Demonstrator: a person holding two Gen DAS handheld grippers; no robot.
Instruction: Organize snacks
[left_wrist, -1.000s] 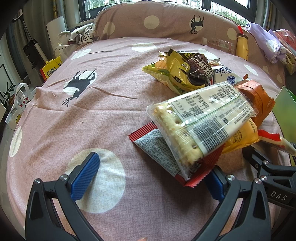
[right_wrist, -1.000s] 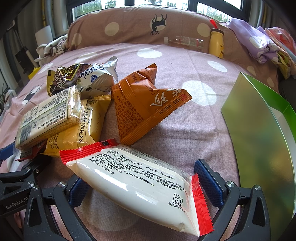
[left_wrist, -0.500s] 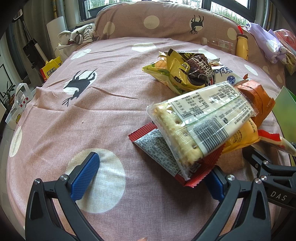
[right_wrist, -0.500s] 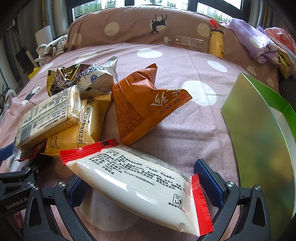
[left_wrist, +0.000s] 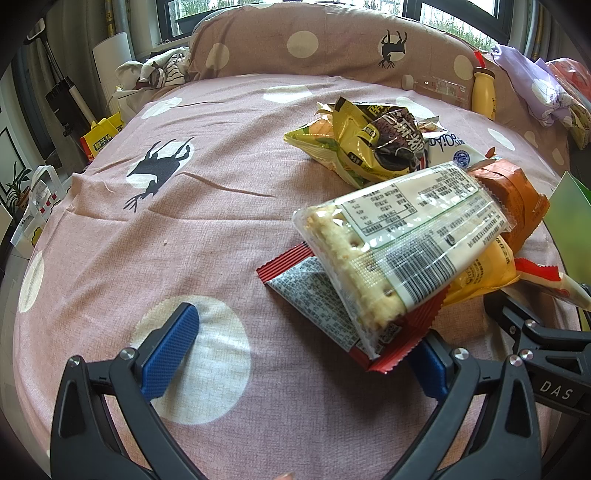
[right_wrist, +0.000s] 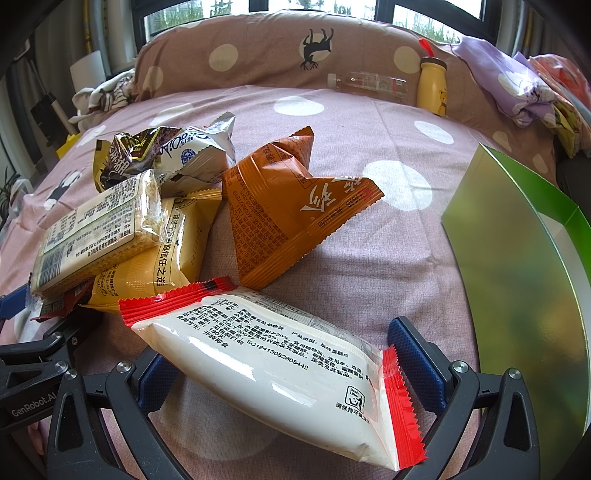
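My left tongs (left_wrist: 295, 354) stand wide open just above the pink spotted bed cover (left_wrist: 184, 229), holding nothing. Its left pad hangs over a white spot; its right pad sits under the near corner of the red-edged packet (left_wrist: 332, 314), though I cannot tell if it touches. The cracker pack (left_wrist: 399, 243) lies tilted on top of that packet, leaning right onto the yellow packet (left_wrist: 487, 273).

My right tongs (right_wrist: 284, 365) are also spread wide, and the white packet with red ends (right_wrist: 273, 354) lies across the gap between the fingers, not pinched as far as I can see. Just beyond it sits the orange pyramid packet (right_wrist: 291, 218), with the silver packet (right_wrist: 195, 158) and the dark packet (right_wrist: 118, 158) farther left. The green box (right_wrist: 517, 266) stands open at the right, apart from the pile.
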